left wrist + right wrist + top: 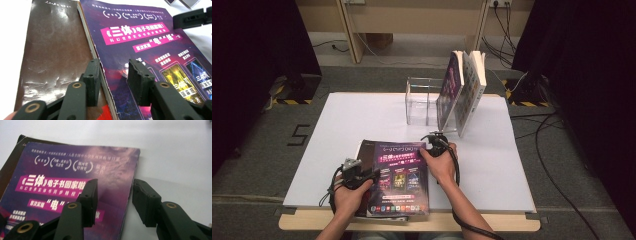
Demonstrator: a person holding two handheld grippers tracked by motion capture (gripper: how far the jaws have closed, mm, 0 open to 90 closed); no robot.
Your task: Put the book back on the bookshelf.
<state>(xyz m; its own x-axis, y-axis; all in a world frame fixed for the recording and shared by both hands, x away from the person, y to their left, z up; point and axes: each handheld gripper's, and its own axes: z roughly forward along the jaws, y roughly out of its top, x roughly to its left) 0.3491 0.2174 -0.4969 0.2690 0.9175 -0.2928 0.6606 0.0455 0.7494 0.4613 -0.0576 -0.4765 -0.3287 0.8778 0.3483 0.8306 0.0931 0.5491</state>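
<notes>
A purple-covered book (401,180) lies flat on a dark brown book (363,148) near the front of the white board (362,115). My left gripper (371,174) is at its left edge. In the left gripper view the jaws (114,63) stand apart astride that edge, one over the brown cover (55,50), the other over the purple cover (150,37). My right gripper (430,142) is at the upper right edge. Its jaws (115,182) are open astride the purple book's (62,170) right edge, with one over the white board (175,157).
At the back of the board stands a clear acrylic holder (419,100), with two books (449,92) (473,87) leaning upright against its right side. Cables (552,165) run over the floor at the right. The table's front edge (492,222) is close to both forearms.
</notes>
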